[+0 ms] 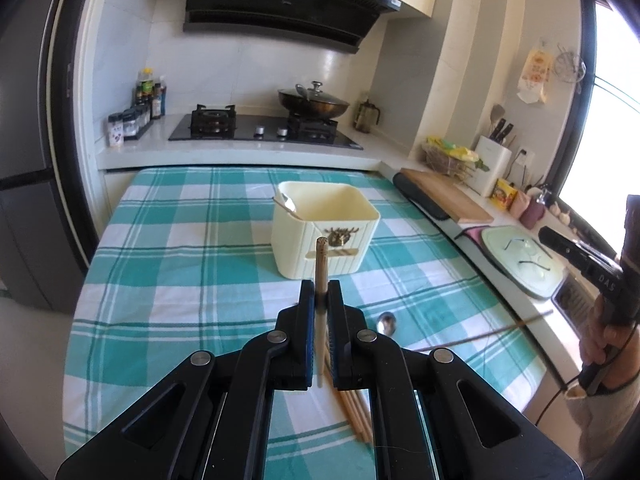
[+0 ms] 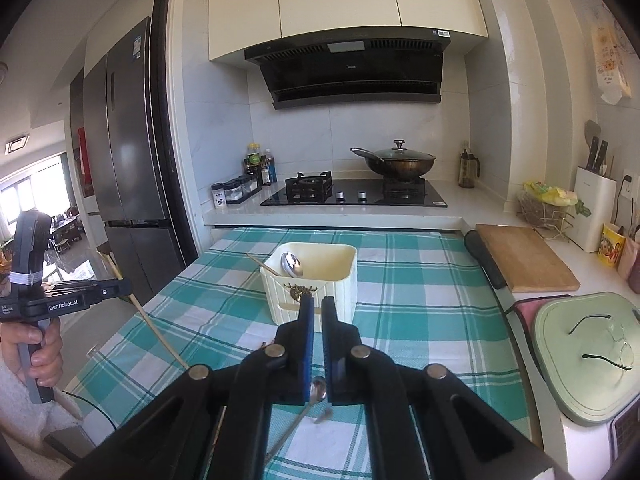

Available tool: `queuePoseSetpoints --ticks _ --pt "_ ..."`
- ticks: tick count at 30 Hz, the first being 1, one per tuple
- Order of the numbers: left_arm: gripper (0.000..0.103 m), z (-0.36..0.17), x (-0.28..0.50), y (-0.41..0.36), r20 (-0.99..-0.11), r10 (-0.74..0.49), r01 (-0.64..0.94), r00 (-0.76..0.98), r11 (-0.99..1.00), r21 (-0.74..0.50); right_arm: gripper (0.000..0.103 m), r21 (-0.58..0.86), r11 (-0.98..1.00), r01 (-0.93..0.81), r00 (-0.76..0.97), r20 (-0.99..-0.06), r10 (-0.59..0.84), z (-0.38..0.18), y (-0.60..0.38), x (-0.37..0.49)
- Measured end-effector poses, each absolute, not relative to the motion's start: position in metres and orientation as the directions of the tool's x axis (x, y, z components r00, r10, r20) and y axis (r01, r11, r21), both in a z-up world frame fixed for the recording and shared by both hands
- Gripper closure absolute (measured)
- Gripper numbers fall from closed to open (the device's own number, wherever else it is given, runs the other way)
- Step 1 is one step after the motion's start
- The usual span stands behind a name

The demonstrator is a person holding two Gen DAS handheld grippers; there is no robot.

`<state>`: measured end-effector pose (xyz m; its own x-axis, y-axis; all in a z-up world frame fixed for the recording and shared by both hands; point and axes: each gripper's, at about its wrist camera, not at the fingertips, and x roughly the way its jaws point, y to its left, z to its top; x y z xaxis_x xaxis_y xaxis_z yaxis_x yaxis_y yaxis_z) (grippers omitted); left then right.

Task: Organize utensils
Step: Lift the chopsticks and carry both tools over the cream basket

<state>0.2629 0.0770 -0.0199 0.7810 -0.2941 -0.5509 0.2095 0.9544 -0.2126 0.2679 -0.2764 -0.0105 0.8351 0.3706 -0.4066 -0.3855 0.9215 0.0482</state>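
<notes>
A cream square utensil holder [image 1: 325, 229] [image 2: 310, 280] stands mid-table on the green checked cloth [image 1: 168, 280]; a metal spoon [image 2: 292, 265] and a thin stick lean inside it. My left gripper [image 1: 321, 288] is shut on a wooden chopstick [image 1: 321, 264], held above the table, short of the holder. Several chopsticks [image 1: 356, 412] and a spoon [image 1: 386, 323] lie on the cloth under it. My right gripper [image 2: 315, 304] is nearly closed and empty, above a spoon [image 2: 318, 390] lying on the cloth. The left gripper [image 2: 120, 286] with its chopstick also shows in the right wrist view.
A stove with a lidded wok [image 2: 394, 160] sits behind the table. To the right are a cutting board [image 2: 524, 258], a knife block [image 2: 592, 208] and a pale green lid with glasses [image 2: 592, 352]. A fridge [image 2: 128, 152] stands left.
</notes>
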Motion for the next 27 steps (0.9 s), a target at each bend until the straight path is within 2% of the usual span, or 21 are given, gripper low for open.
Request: queuePoseSetpoints --ticks 8,12,13,14,15,19,25,26,27 --pt "0.099 -0.032 0.266 0.079 -0.573 -0.295 0.196 0.765 0.953 -0.23 0.101 0.097 0.925 -0.367 0.829 -0.419 0.372 -0.015 -0.289 0.271" --pt "0.099 -0.035 0.266 0.08 -0.583 -0.292 0.19 0.759 0.954 -0.23 0.098 0.147 0.92 -0.363 0.78 -0.493 0.386 -0.027 -0.302 0.282" --pt "0.099 -0.036 0.266 0.08 -0.586 -0.29 0.188 0.757 0.955 -0.23 0.086 0.121 0.917 -0.381 0.745 -0.548 0.382 -0.036 -0.299 0.286" --pt "0.099 -0.037 0.267 0.08 -0.588 -0.29 0.186 0.755 0.955 -0.232 0.067 0.091 0.908 -0.409 0.693 -0.616 0.374 -0.051 -0.294 0.292" --pt "0.099 -0.037 0.267 0.08 -0.589 -0.292 0.187 0.754 0.954 -0.234 0.061 0.066 0.903 -0.425 0.651 -0.671 0.355 -0.068 -0.289 0.295" --pt "0.099 -0.038 0.267 0.08 -0.59 -0.294 0.189 0.752 0.953 -0.235 0.063 0.024 0.86 -0.51 0.473 -0.827 0.304 -0.145 -0.267 0.3" --pt "0.099 -0.036 0.266 0.076 -0.591 -0.292 0.199 0.752 0.955 -0.219 0.063 -0.043 0.843 -0.537 0.399 -0.893 0.209 -0.21 -0.245 0.322" --pt "0.099 -0.034 0.264 0.076 -0.59 -0.291 0.2 0.753 0.956 -0.215 0.067 -0.043 0.843 -0.536 0.384 -0.902 0.198 -0.218 -0.243 0.328" --pt "0.099 -0.034 0.264 0.076 -0.589 -0.288 0.201 0.755 0.957 -0.211 0.078 -0.048 0.837 -0.544 0.37 -0.91 0.188 -0.224 -0.24 0.33"
